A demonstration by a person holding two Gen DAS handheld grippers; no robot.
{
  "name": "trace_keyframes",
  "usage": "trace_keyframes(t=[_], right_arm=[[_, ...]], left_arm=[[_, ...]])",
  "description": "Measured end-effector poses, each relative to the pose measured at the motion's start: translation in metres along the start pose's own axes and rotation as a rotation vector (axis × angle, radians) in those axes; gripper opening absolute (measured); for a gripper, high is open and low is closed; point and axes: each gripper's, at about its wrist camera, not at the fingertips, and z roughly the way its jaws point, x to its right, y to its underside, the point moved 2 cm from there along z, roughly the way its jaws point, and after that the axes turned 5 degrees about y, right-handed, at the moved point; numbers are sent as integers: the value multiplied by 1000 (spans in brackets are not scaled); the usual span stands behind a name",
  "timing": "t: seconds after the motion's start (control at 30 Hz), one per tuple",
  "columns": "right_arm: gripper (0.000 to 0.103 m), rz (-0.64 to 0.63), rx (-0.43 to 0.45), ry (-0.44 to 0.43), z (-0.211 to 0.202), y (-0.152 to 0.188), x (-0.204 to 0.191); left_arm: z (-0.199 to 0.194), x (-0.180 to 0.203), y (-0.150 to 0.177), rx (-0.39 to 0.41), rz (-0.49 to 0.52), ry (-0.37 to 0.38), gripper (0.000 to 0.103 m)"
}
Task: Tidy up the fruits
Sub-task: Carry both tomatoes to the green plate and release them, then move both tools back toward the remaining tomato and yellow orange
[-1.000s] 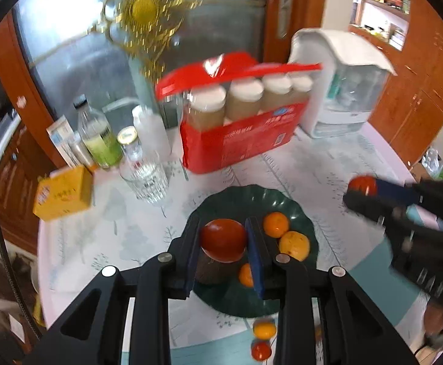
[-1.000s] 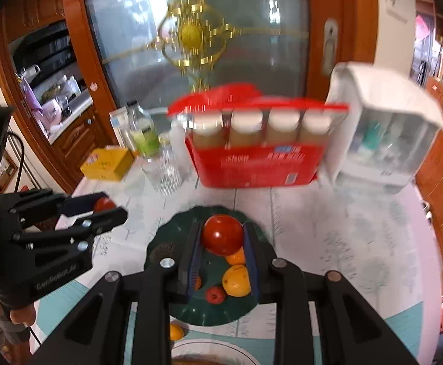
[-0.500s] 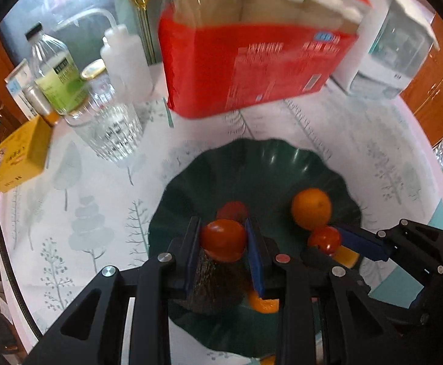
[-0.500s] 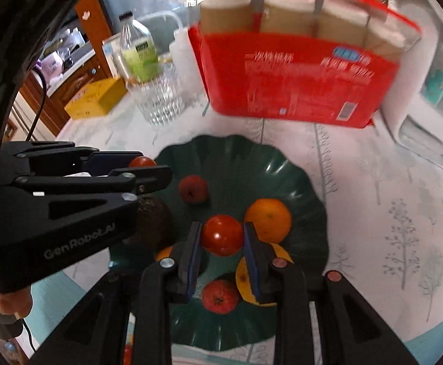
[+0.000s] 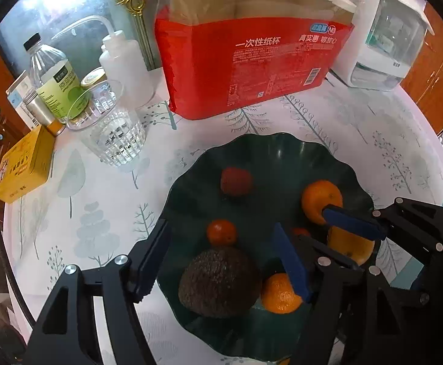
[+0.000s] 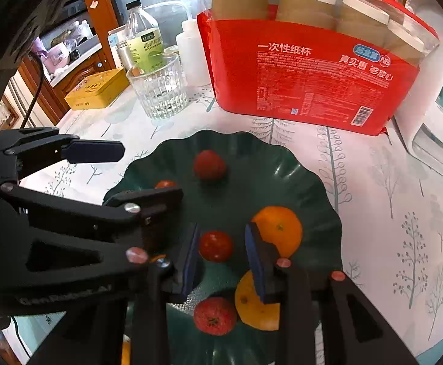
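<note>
- Left wrist view: the left gripper hangs over the near edge of the dark green plate, its jaws spread wide and opening, with nothing pressed between them.
- A small red tomato lies free on the plate between the fingers, just behind a rough brown avocado. To finish the release well, I judge the gripper should rise straight up so that neither finger nudges the tomato or the avocado.
- Also on the plate are a dull red lychee-like fruit toward the back, an orange on the right and another orange fruit near the front.
- The right gripper reaches in from the right beside that orange.
- Right wrist view: the right gripper stands narrow, its jaws just beginning to part around a second glossy red tomato; small gaps show on both sides, so the pads seem off it.
- This tomato sits on the plate floor beside an orange, with a bumpy red fruit nearer the camera.
- Here a slow widening before lifting should keep the round fruit from rolling.
- The plate rests on the patterned desk, in front of a red pack of paper cups.
</note>
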Motion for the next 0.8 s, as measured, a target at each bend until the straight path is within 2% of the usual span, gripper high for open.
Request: trace_keyframes(t=[0.47,0.8], right_arm=[[31,17,41,17,-39,1,1],[31,55,104,38,-102,2,3]], left_arm=[[-38,-2,10,25,-37,-1,69],[-110,11,13,119,-2,9,72]])
